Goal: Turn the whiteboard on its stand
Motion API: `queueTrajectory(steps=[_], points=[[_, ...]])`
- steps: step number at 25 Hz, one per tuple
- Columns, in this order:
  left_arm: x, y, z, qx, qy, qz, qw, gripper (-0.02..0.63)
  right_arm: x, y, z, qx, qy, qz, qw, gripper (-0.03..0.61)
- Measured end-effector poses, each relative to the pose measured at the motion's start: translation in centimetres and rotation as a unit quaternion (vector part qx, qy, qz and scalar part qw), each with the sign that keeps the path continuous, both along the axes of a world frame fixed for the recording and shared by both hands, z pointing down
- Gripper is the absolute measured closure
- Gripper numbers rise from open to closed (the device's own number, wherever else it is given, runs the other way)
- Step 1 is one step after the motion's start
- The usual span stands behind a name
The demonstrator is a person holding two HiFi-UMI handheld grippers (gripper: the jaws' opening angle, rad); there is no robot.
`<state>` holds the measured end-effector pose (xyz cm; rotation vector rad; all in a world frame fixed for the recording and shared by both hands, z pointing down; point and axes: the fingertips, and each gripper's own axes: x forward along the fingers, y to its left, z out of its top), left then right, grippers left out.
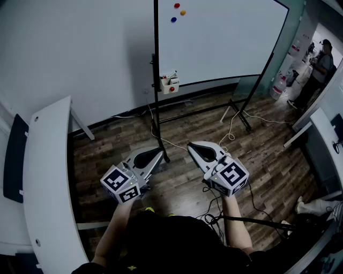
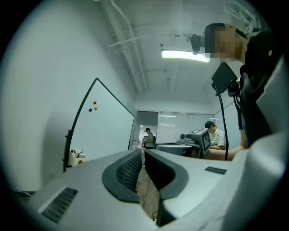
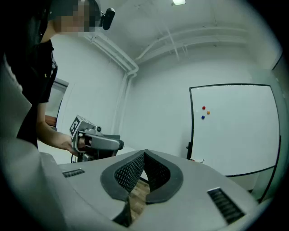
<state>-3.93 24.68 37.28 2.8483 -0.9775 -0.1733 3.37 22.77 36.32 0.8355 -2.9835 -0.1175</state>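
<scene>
Well ahead of both tools, the whiteboard stands upright on its black stand near the wall, with three coloured magnets by its top left corner and a small tray fixed at the left post. Left gripper and right gripper are held level, side by side over the wood floor, apart from each other and short of the stand's foot, each with its jaws clenched tip to tip on nothing. A curved white desk runs along the left.
</scene>
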Motion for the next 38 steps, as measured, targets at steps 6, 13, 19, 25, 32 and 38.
queueTrajectory(steps=[6, 13, 19, 25, 32, 38], points=[[0.0, -0.5, 0.3, -0.003, 0.004, 0.002, 1.0, 0.603, -0.2, -0.5, 0.4, -0.003, 0.003, -0.001, 1.0, 0.552], [-0.2, -1.1, 0.2, -0.003, 0.005, -0.002, 1.0, 0.603, -0.2, -1.1, 0.3, -0.01, -0.008, -0.004, 1.0, 0.552], [-0.4, -1.6, 0.0, -0.001, 0.003, -0.008, 1.0, 0.603, -0.3, -1.6, 0.5, -0.016, -0.007, 0.0, 1.0, 0.552], [-0.1, -1.9, 0.1, -0.002, -0.004, -0.011, 0.9999, 0.599, -0.3, -2.2, 1.0, -0.025, -0.005, 0.007, 1.0, 0.552], [-0.2, -2.2, -0.1, -0.002, -0.006, -0.013, 0.9999, 0.581, -0.9, -2.8, 1.2, -0.028, -0.002, 0.003, 1.0, 0.552], [-1.1, -3.4, 0.7, -0.006, -0.001, -0.01, 0.9999, 0.581, -2.0, -3.7, 2.2, -0.038, 0.004, 0.002, 0.999, 0.552]])
